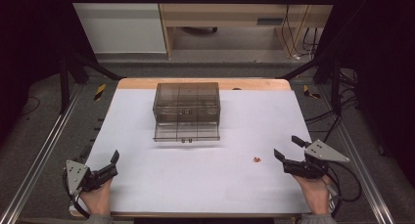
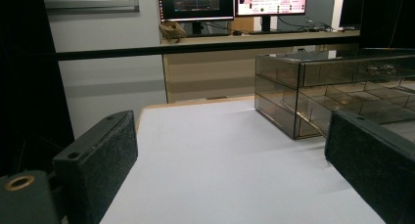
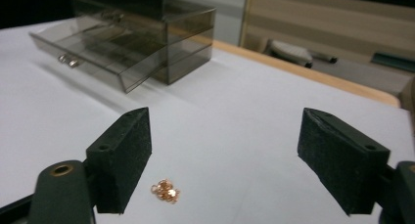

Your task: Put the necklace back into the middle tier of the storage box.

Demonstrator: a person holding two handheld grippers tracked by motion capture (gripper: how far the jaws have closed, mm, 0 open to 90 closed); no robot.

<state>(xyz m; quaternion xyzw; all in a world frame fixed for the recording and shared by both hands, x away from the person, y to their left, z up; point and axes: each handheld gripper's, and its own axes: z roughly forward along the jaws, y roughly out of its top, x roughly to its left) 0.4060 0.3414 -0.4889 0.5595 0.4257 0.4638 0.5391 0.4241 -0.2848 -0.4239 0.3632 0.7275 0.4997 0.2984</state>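
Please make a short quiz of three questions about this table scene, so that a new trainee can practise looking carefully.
1. True or false: the lower drawer of the smoky transparent plastic drawer box is pulled out.
2. Which gripper is nearer to the small copper-coloured metal trinket on the white table cover? A) left gripper B) right gripper
3. Fill in: the pads of the right gripper are ____ the trinket.

Key
1. True; the drawer front with two small knobs stands out from the box.
2. B; the trinket lies just in front of it, toward the box.
3. Not touching; the jaws stand apart with nothing between them, and the trinket lies on the cover.
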